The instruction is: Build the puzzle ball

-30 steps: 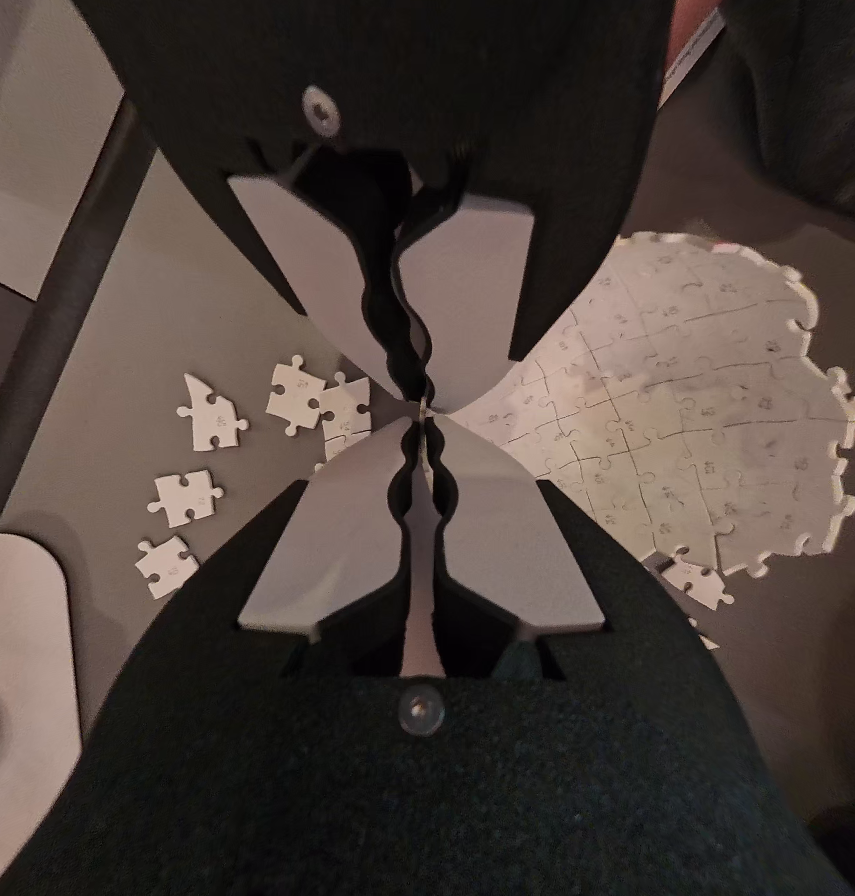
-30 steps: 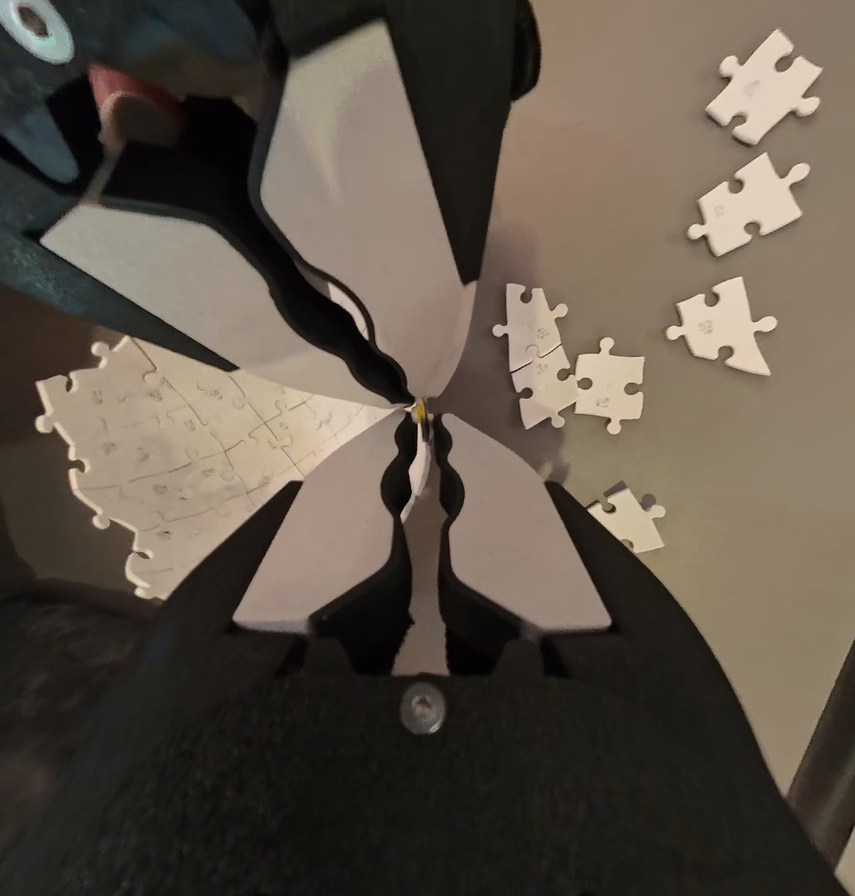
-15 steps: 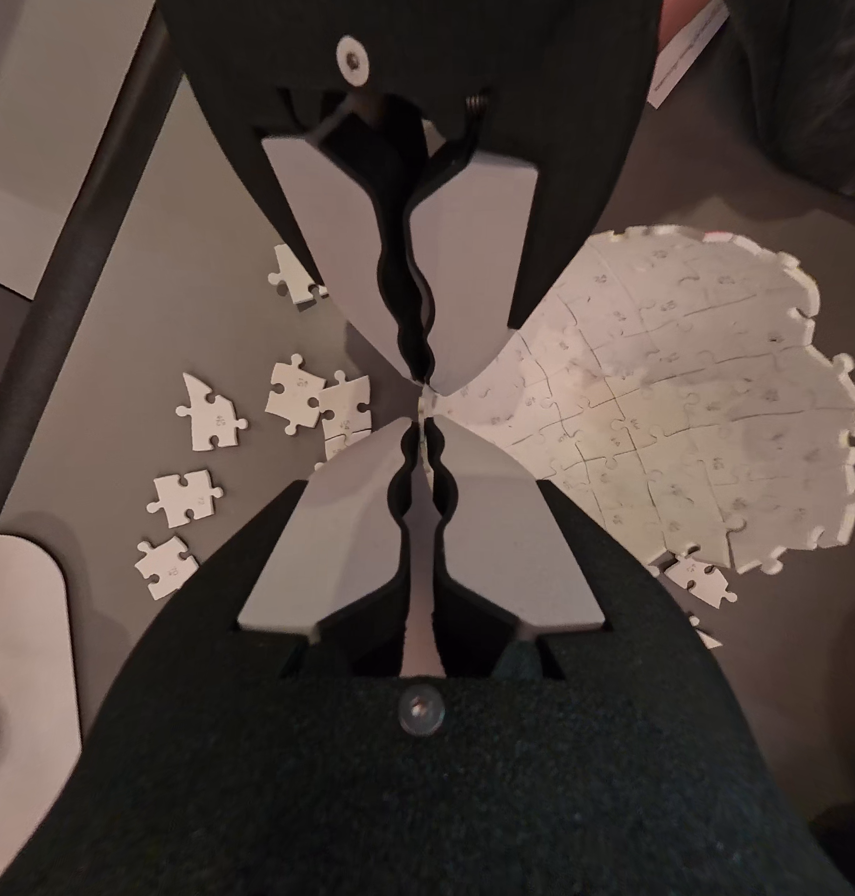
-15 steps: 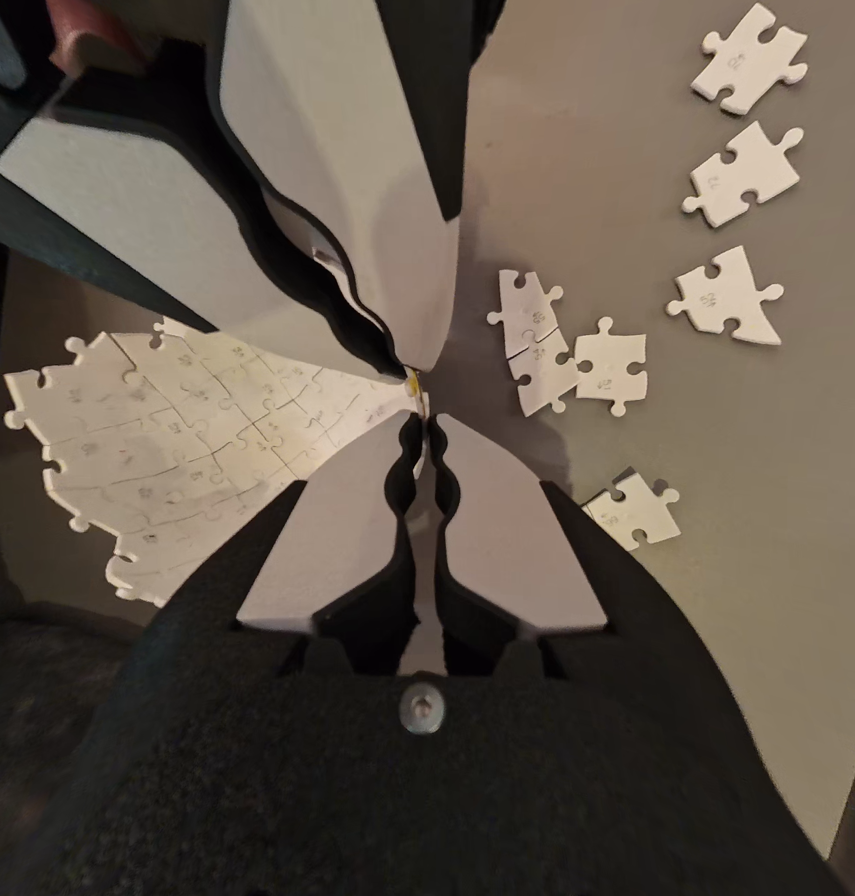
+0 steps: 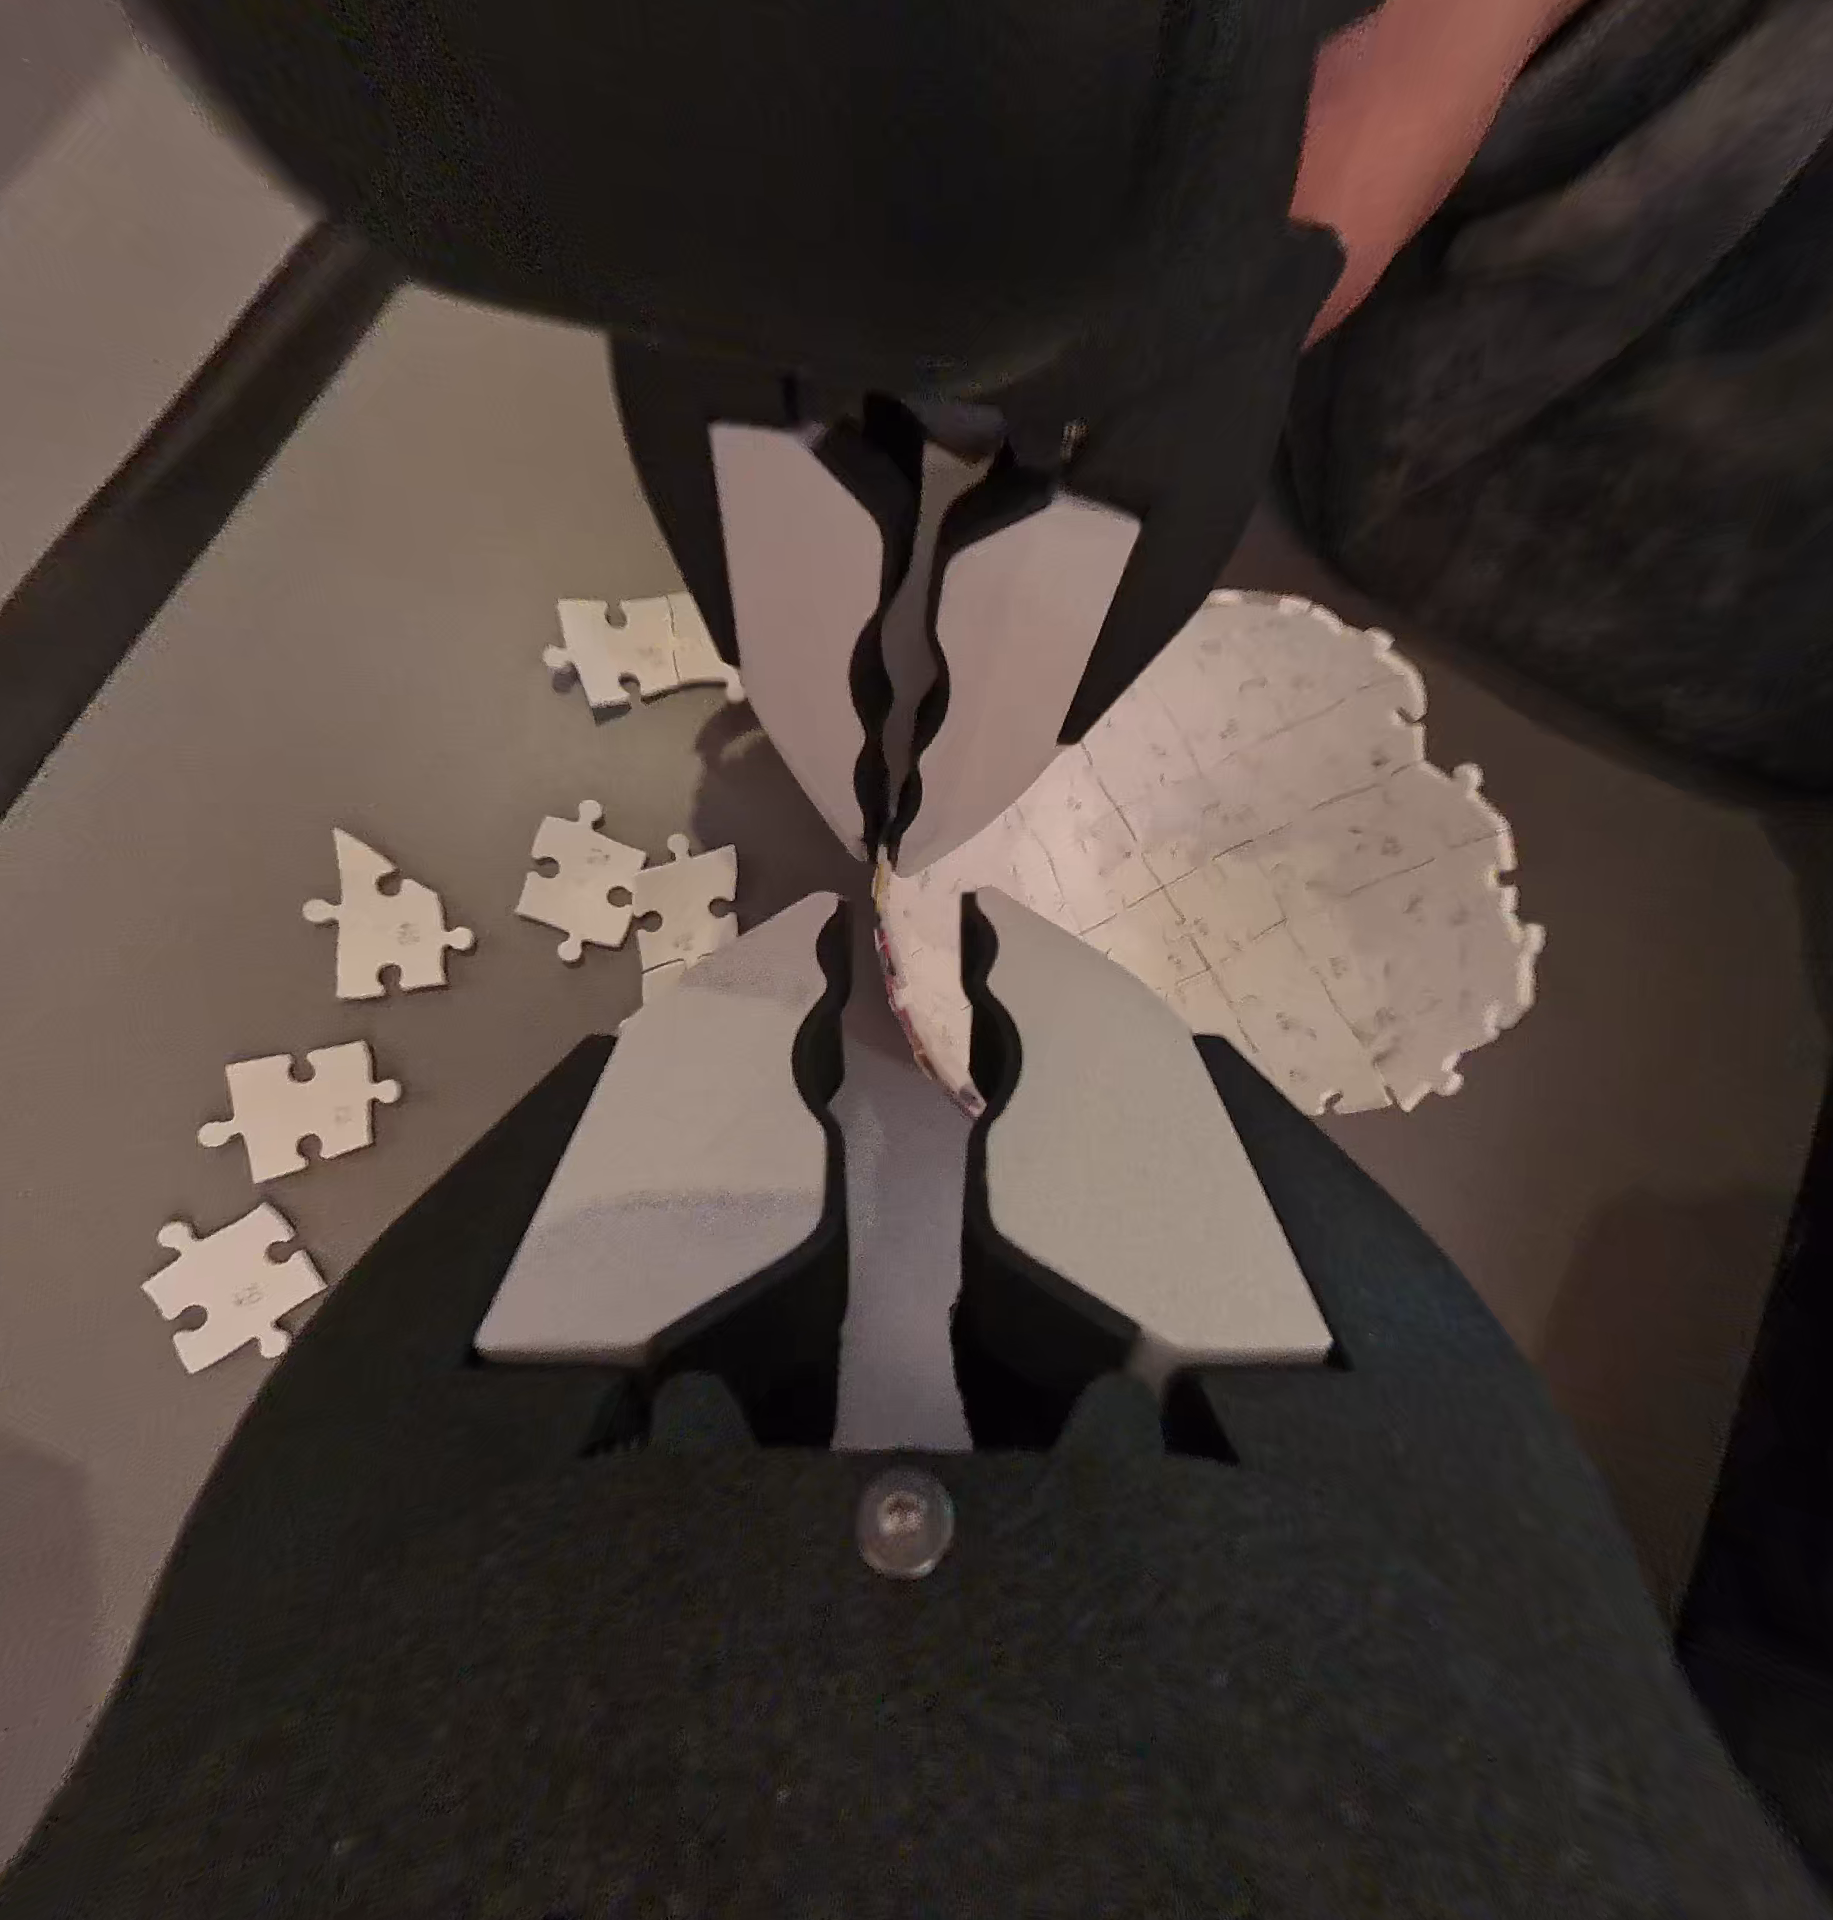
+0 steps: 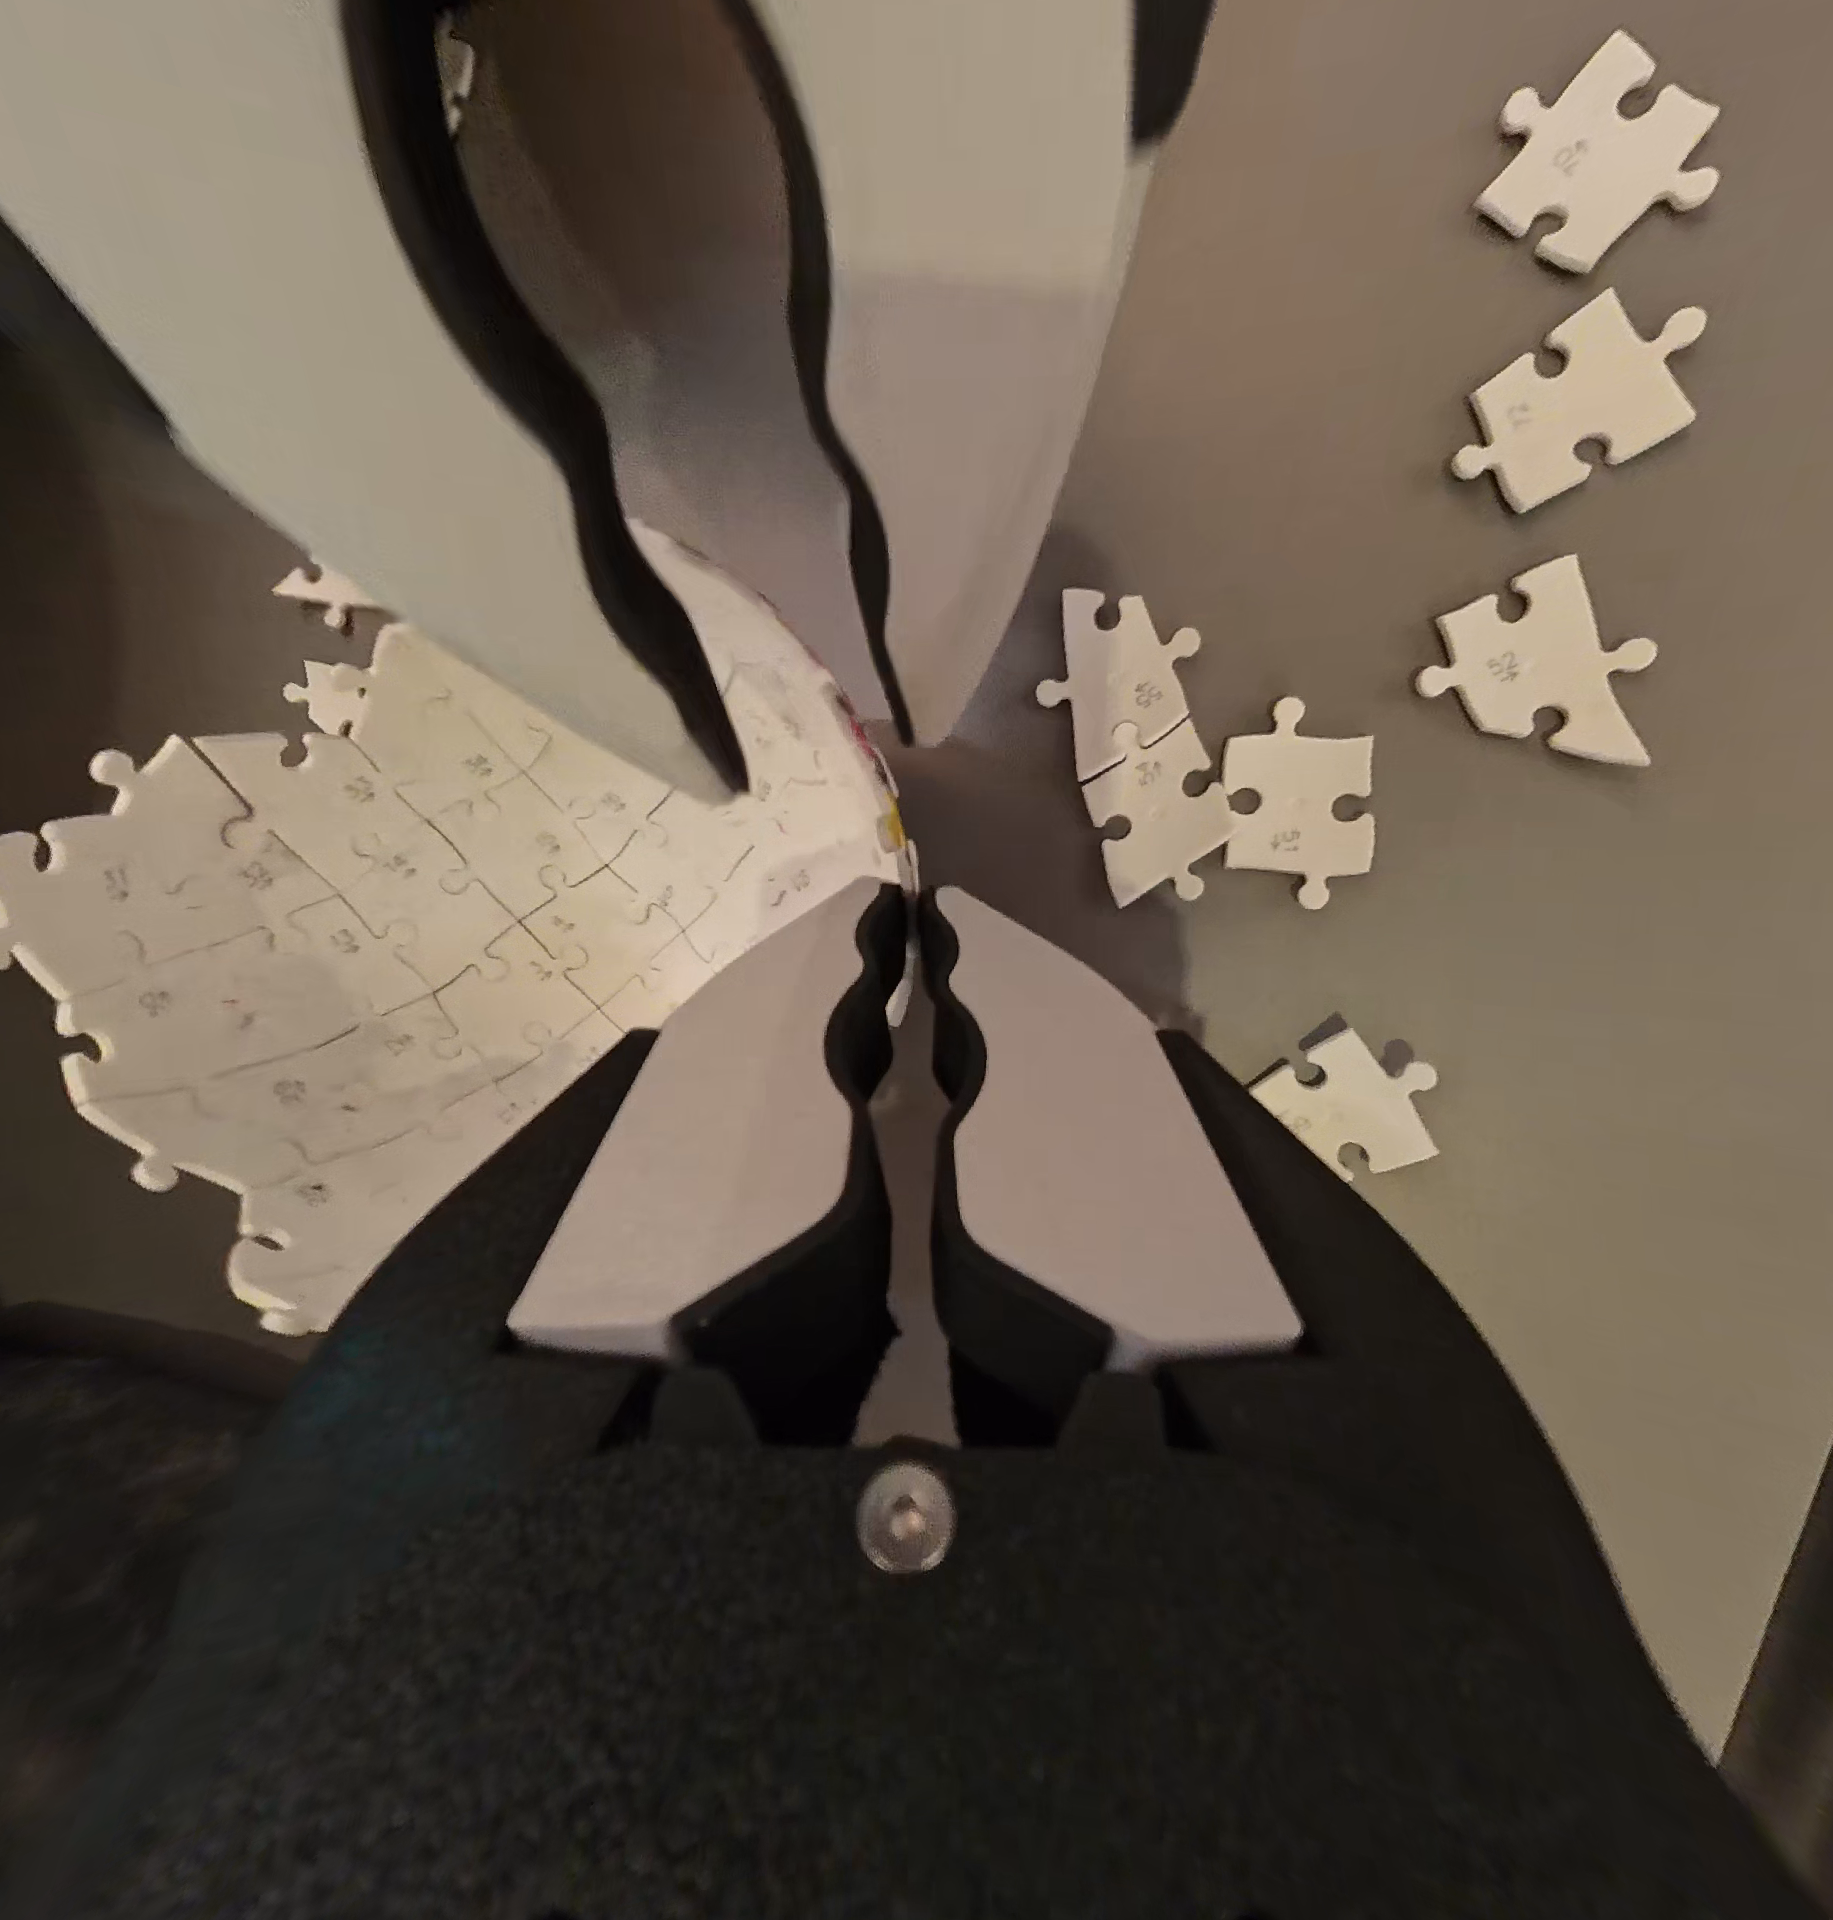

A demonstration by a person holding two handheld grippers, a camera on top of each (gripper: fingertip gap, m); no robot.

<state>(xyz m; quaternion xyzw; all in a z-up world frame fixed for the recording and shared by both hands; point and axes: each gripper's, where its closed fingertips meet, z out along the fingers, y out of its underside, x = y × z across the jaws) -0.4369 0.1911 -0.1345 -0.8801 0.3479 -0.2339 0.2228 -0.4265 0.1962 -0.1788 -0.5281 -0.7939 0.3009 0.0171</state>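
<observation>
Left gripper (image 5: 904,920): jaws parted a little, the rim of the curved puzzle shell (image 5: 1286,894) standing in the gap; cannot tell if either pad touches it. Right gripper (image 6: 912,902): jaws nearly closed, pinching the shell's edge right at the tips. The 2 grippers meet nose to nose over the same rim, so the shell hangs off the grey table (image 6: 1514,1039), carried by the right one as far as I can judge.

Shell is a joined sheet of many white pieces, bowed, inner side up, its far border ragged with open knobs. Roughly a partial dome, not a closed ball.

Beyond, loose pieces (image 5: 299,1112) lie flat on the table: at least 7 visible in the left wrist view, several touching in a small cluster (image 6: 1203,790). Those remain unplaced; closing the sphere remains ahead.
</observation>
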